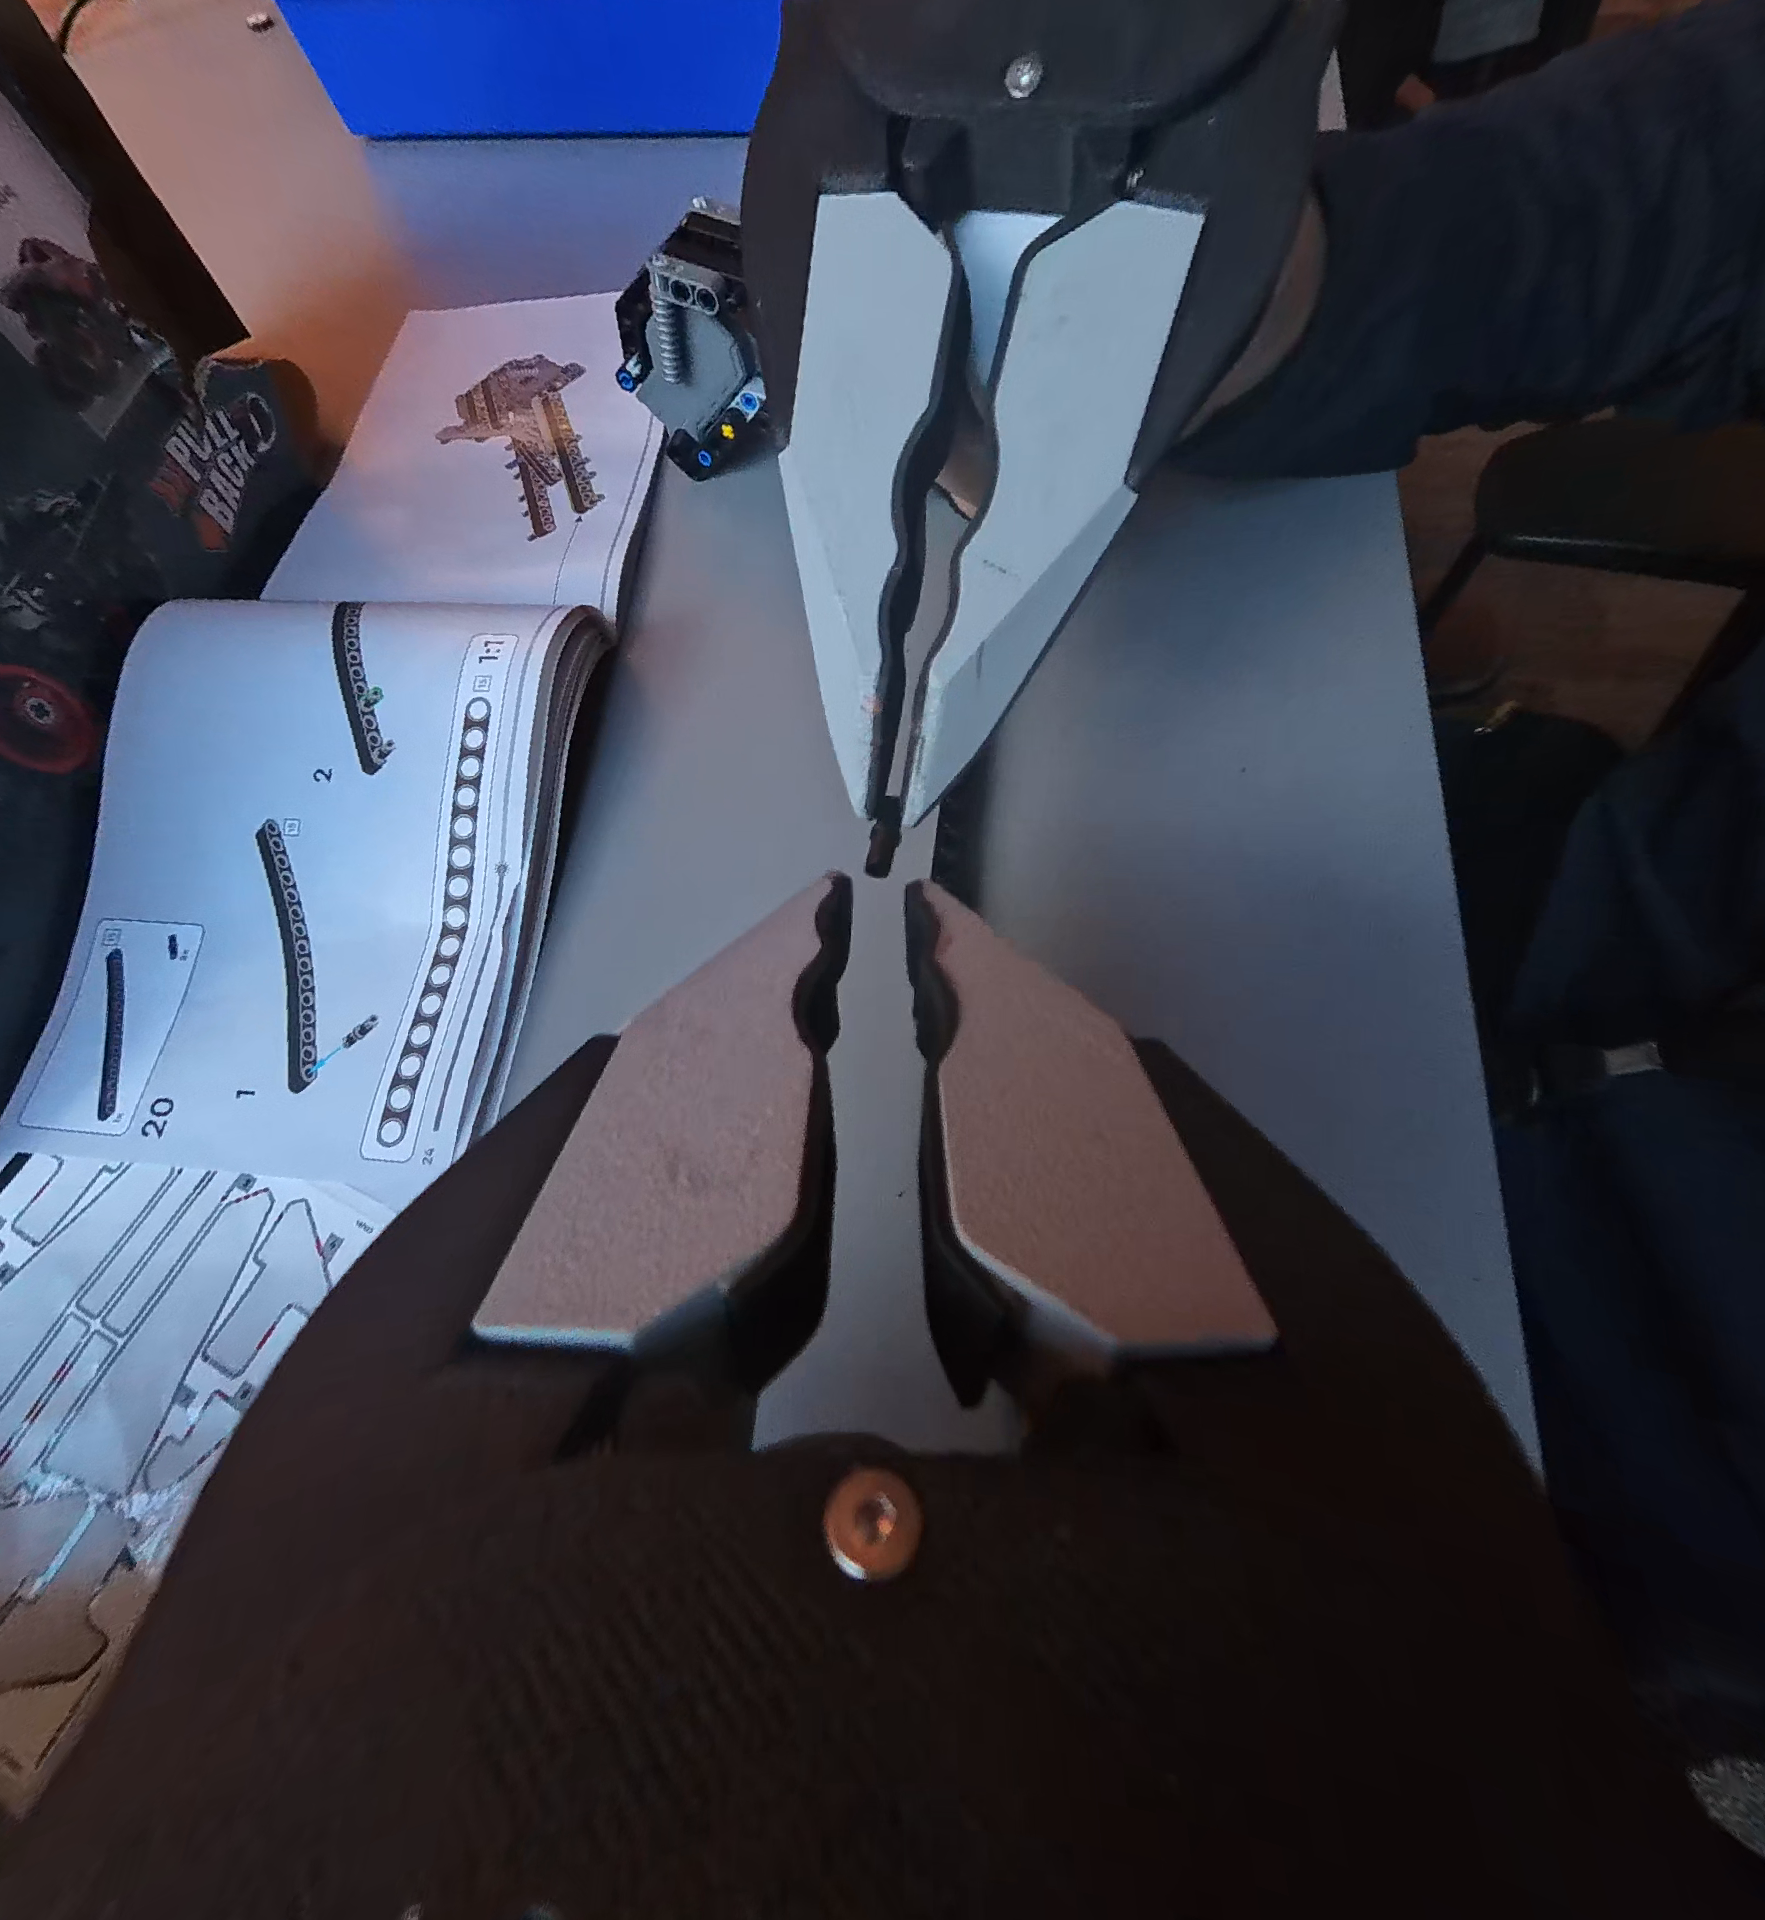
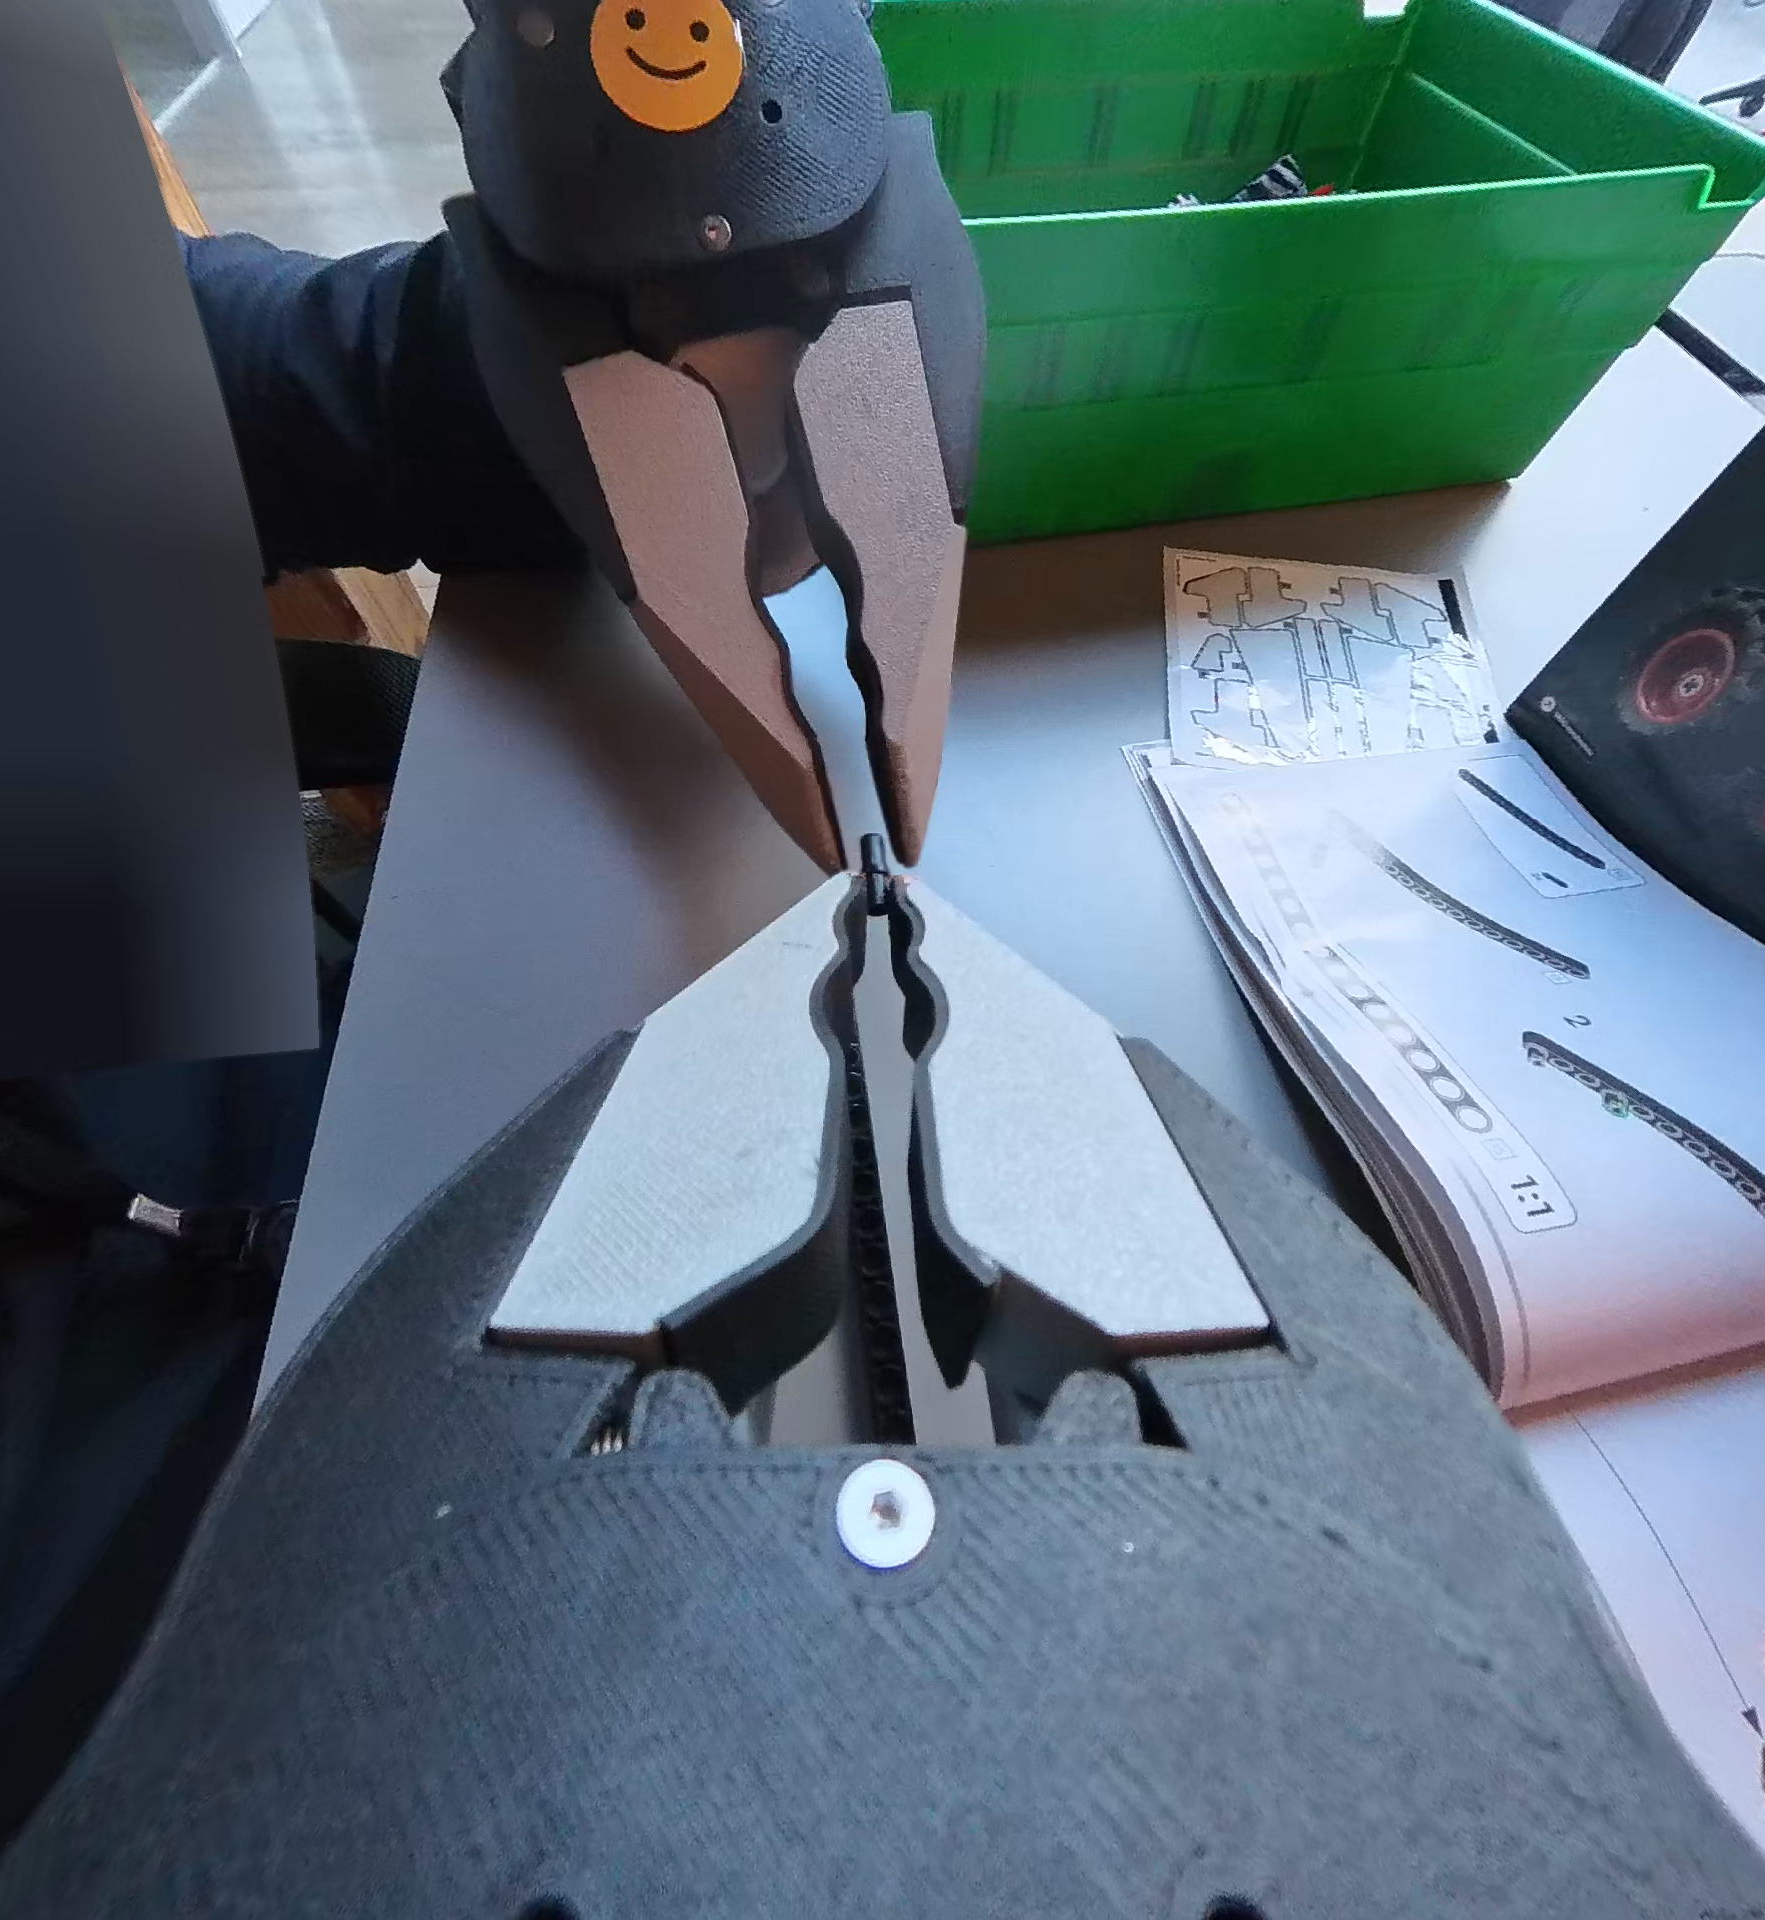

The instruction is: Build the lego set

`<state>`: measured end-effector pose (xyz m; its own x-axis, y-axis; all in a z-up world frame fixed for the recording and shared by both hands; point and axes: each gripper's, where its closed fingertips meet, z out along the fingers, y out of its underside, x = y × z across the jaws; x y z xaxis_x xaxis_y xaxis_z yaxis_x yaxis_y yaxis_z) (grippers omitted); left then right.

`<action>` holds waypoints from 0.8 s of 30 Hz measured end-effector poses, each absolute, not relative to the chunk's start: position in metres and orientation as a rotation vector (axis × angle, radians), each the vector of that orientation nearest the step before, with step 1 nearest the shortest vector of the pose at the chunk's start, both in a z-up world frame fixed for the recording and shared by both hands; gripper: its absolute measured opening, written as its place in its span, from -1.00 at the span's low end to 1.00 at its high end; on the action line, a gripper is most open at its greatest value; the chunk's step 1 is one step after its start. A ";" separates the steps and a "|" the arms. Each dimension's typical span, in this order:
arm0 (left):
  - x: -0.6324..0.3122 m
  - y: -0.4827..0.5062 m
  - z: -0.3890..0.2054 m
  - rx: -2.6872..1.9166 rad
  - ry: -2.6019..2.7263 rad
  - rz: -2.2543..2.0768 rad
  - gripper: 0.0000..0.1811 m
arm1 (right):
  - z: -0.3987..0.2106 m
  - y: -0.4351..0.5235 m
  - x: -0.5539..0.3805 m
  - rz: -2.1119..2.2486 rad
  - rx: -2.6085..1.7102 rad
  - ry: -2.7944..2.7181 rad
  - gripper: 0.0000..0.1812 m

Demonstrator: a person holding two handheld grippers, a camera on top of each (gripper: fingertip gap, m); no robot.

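Both claws are tip to tip over the grey tabletop [image 1: 1221,831] here. The right claw [image 1: 893,816], the one with the pale grey fingers, is clenched on a tiny black lego pin [image 1: 878,850], with the pin poking out past its tips toward the other claw. The left claw [image 1: 876,894], the brownish one, is released, with a slim gap between its tips, and the pin sits right at that gap, just short of going in as far as I can tell.

From the right wrist view it's the same deal: right claw [image 2: 876,902] pinching the pin [image 2: 872,868], and the left claw [image 2: 876,857] facing it with an orange smiley sticker [image 2: 665,64] on its body. Under the right claw, lined up between its fingers, there's a long black lego beam [image 2: 878,1247] with holes, lying on the tabletop [image 2: 566,831].

Off to the side of the claws is the open instruction booklet [image 1: 338,883], with a sticker sheet [image 2: 1325,655] near it and the dark set box [image 1: 57,540] past that. Beyond the right claw's body there's a small grey and black lego assembly [image 1: 696,364] with blue pins. Behind the left claw sits a green plastic bin [image 2: 1325,312] with some parts in it.
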<state>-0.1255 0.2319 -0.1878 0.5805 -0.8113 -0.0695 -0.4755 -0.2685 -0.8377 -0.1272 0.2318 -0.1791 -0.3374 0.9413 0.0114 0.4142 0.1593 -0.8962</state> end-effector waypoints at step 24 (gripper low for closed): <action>-0.121 0.233 -0.165 -1.855 0.887 -0.662 -0.88 | -0.158 0.234 -0.126 1.273 -1.256 -1.737 -0.98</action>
